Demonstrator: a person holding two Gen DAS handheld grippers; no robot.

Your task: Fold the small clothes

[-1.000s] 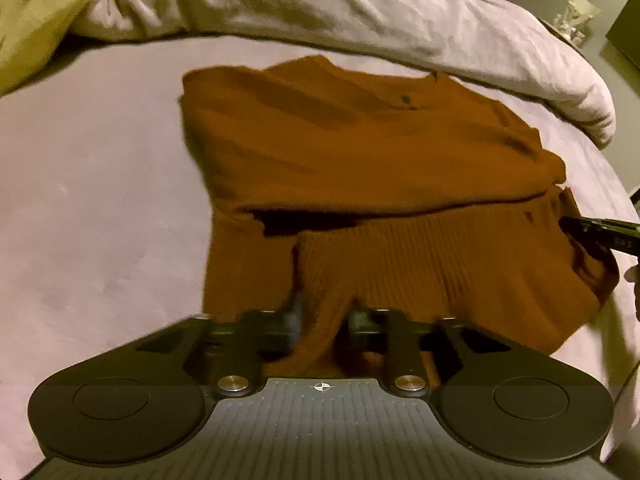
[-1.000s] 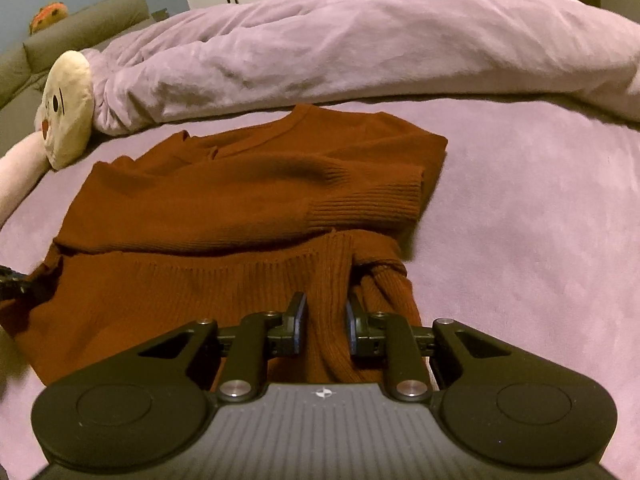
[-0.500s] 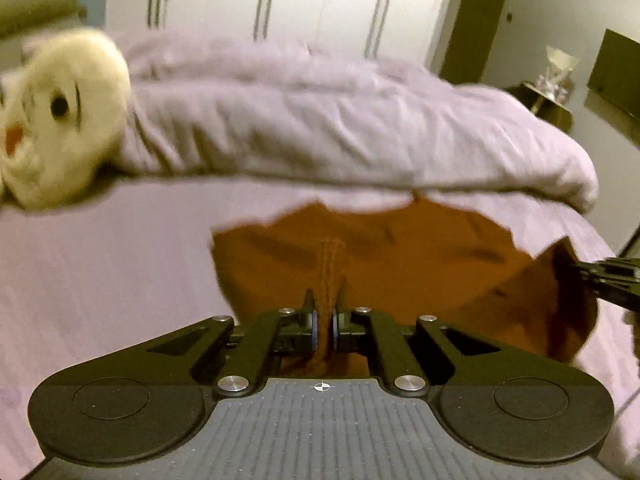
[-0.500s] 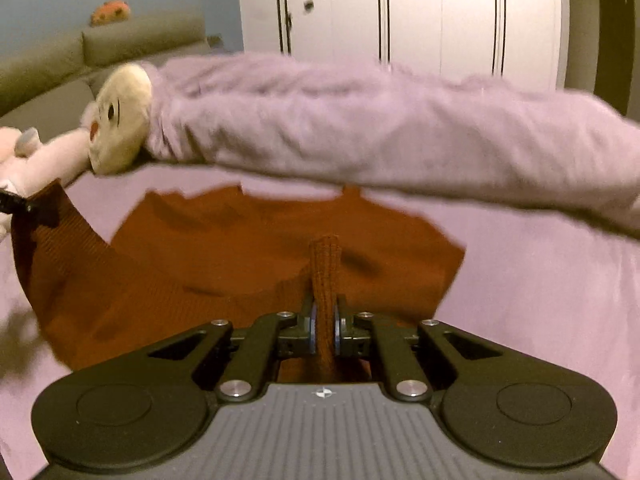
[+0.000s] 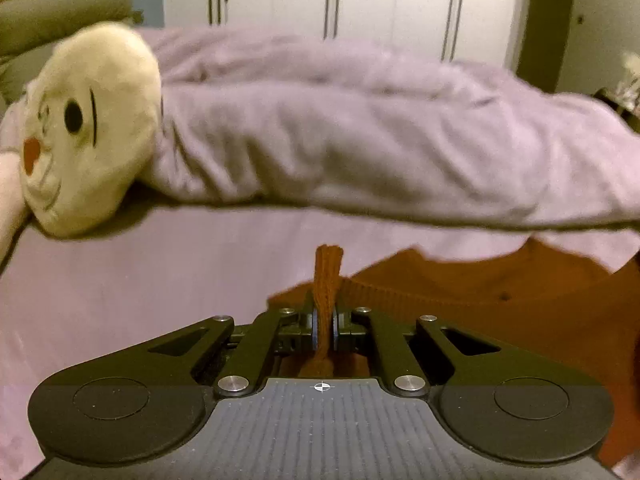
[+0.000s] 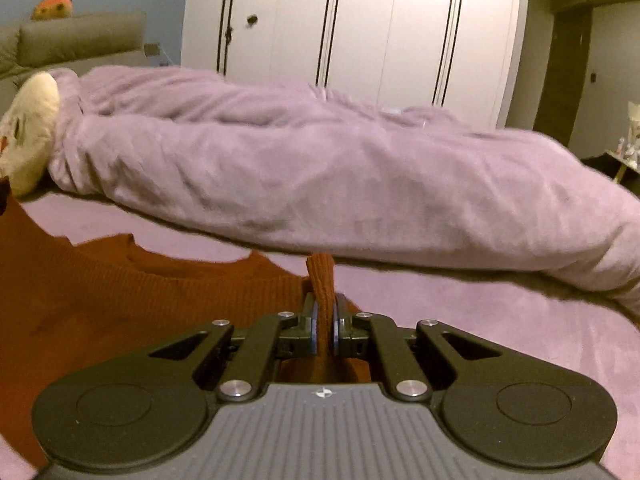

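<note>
A rust-brown knitted sweater (image 5: 500, 304) lies on the lilac bed, its near hem lifted off the sheet. My left gripper (image 5: 325, 322) is shut on a pinched fold of that hem, which sticks up between the pads. The sweater spreads to the right of it. In the right wrist view the same sweater (image 6: 120, 304) spreads to the left, and my right gripper (image 6: 324, 320) is shut on another fold of the hem. The raised cloth hides most of the sweater's body behind it.
A rolled lilac duvet (image 5: 380, 140) lies across the bed beyond the sweater. A cream plush toy (image 5: 88, 128) rests at its left end. The lilac sheet (image 6: 500, 320) stretches right of the sweater. White wardrobe doors (image 6: 360, 32) stand behind the bed.
Both grippers closed on the sweater's near hem, then rose and carried it toward the duvet. The views tilted up, so less of the sweater shows and the wardrobe came into sight.
</note>
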